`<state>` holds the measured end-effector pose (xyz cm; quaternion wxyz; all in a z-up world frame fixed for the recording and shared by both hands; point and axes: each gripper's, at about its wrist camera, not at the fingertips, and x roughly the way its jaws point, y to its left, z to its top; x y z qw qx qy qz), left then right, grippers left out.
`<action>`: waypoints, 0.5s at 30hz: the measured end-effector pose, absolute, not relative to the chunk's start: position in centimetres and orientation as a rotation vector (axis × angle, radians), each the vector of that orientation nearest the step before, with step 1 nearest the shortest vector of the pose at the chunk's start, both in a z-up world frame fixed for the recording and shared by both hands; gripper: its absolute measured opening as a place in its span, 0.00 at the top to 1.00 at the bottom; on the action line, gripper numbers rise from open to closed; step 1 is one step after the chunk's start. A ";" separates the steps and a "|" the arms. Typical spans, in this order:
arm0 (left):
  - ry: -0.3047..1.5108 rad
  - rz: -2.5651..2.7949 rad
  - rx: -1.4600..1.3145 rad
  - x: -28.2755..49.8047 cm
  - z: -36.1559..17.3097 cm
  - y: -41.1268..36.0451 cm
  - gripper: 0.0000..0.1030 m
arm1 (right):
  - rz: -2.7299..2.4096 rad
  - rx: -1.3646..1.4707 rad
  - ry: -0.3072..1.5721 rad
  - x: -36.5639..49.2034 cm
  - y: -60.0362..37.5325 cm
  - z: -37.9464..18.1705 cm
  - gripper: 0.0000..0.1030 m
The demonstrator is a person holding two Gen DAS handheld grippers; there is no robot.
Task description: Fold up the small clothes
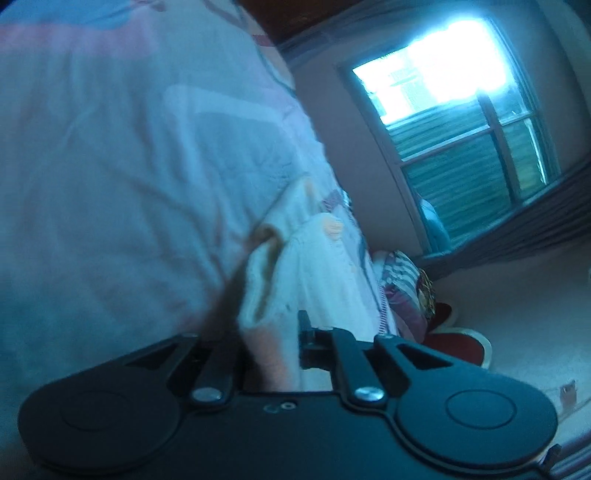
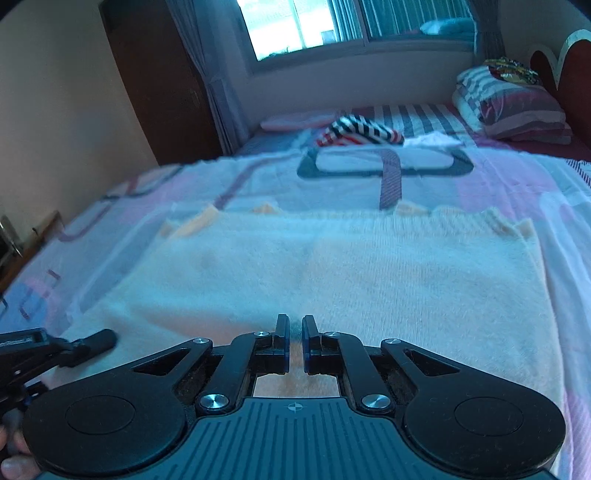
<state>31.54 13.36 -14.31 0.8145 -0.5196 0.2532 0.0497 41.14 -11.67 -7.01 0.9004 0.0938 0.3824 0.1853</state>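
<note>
Garment (image 2: 332, 280), cream knit, lay flat on bed (image 2: 498, 184), long axis 9-to-3, stretching toward 12 from right gripper (image 2: 294, 343), jaws narrow, seemingly pinching near hem. Left gripper (image 1: 271, 343) gripped an edge at 8.

Home bedroom: bed (image 2: 110, 206), pillows (image 2: 517, 107), curtained window (image 2: 332, 26).

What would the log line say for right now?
step: fold start | left claw: gripping cream garment edge | right claw: nearly closed at near edge | bed
</note>
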 end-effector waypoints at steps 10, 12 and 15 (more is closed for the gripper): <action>0.539 0.169 -1.130 32.1 -14.2 13.0 0.94 | 0.381 0.196 0.786 41.1 -11.5 -7.1 0.94; 0.544 0.163 -1.104 31.9 -13.9 13.3 0.94 | 0.382 0.163 0.799 41.2 -11.2 -7.7 0.95; 0.556 0.156 -1.091 31.9 -13.6 13.6 0.94 | 0.386 0.164 0.802 41.4 -11.2 -7.8 0.95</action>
